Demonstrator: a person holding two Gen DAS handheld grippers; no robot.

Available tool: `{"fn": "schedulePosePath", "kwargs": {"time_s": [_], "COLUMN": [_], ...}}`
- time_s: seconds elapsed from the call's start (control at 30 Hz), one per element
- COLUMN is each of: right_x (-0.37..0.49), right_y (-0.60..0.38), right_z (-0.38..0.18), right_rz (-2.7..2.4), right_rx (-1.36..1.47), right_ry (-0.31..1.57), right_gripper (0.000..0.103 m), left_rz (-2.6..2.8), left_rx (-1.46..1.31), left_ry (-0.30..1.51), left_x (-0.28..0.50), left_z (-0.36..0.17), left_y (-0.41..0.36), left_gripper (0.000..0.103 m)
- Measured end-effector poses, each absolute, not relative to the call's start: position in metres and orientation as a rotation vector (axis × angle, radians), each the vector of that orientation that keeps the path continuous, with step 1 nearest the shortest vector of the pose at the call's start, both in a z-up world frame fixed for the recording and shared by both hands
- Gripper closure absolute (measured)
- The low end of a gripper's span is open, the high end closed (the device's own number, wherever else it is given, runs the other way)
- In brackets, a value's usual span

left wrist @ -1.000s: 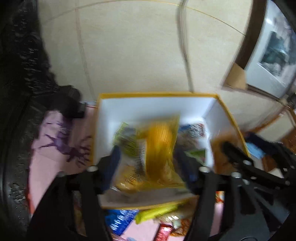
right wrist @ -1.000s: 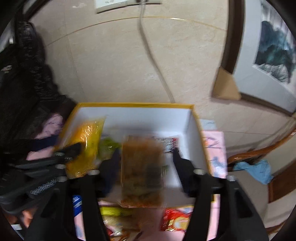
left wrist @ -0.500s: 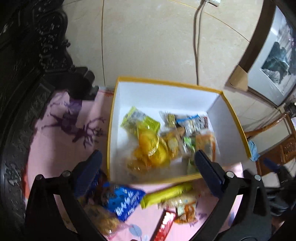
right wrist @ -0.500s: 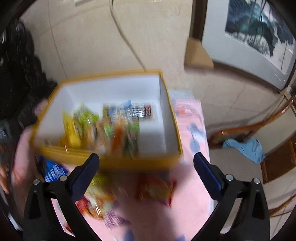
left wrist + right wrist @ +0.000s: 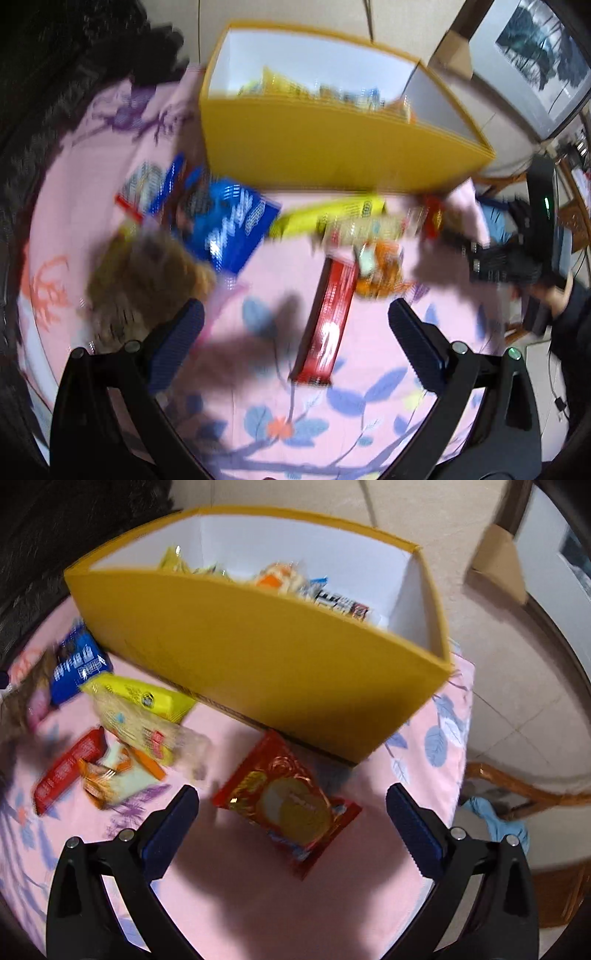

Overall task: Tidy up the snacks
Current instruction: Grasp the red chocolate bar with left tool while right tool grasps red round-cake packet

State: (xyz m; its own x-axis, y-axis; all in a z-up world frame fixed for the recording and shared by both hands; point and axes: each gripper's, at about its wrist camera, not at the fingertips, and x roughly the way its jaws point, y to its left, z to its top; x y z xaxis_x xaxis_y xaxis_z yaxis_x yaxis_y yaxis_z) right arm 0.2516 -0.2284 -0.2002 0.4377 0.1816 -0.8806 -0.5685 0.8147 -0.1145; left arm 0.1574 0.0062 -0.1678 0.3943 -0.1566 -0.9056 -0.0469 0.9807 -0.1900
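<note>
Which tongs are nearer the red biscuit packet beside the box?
Right. The right tongs open straight over the red biscuit packet; the left tongs hover over the red bar.

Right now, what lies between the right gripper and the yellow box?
The red cookie packet, flat on the pink tablecloth, in the right wrist view, just short of the yellow box; the open right gripper is empty.

The left tool (image 5: 295,332) hung over the counter (image 5: 369,424) with its jaws spread wide and nothing between them. The right tool (image 5: 291,819) was likewise spread wide and empty, angled down at the counter.
</note>
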Motion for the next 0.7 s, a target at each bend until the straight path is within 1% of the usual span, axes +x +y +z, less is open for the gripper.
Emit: {"fn": "schedulePosePath", "kwargs": {"time_s": [0.13, 0.17, 0.3, 0.33, 0.47, 0.6, 0.67, 0.7], "right_x": [0.252, 0.25, 0.251, 0.249, 0.255, 0.257, 0.258, 0.255], "right_y": [-0.222, -0.226, -0.245, -0.249, -0.237, -0.234, -0.234, -0.232], "right_z": [-0.231, -0.23, -0.24, -0.24, -0.24, -0.241, -0.241, -0.238], "right_rz": [0.48, 0.471, 0.464, 0.465, 0.423, 0.438, 0.433, 0.442], "right_rx": [-0.504, -0.458, -0.263, -0.232, -0.279, -0.285, -0.276, -0.277], "right_ry": [1.098, 1.069, 1.093, 1.066, 1.149, 1.136, 1.134, 1.125], "right_gripper": [0.001, 0.001, 0.001, 0.001, 0.001, 0.001, 0.009, 0.02], "left_rz": [-0.068, -0.068, -0.072, -0.074, -0.095, -0.109, -0.107, -0.099], "left_rx": [-0.174, -0.17, -0.166, -0.167, -0.151, -0.139, -0.138, -0.138], "left_ry": [1.217, 1.222, 1.233, 1.234, 1.231, 1.232, 1.232, 1.231], "left_x": [0.145, 0.144, 0.144, 0.146, 0.145, 0.144, 0.143, 0.143], "left_z": [-0.186, -0.188, -0.192, -0.192, -0.19, -0.188, -0.189, -0.191], "left_y": [0.003, 0.003, 0.0, -0.001, -0.01, -0.017, -0.017, -0.017], "left_gripper": [0.002, 0.002, 0.002, 0.002, 0.002, 0.002, 0.002, 0.002]}}
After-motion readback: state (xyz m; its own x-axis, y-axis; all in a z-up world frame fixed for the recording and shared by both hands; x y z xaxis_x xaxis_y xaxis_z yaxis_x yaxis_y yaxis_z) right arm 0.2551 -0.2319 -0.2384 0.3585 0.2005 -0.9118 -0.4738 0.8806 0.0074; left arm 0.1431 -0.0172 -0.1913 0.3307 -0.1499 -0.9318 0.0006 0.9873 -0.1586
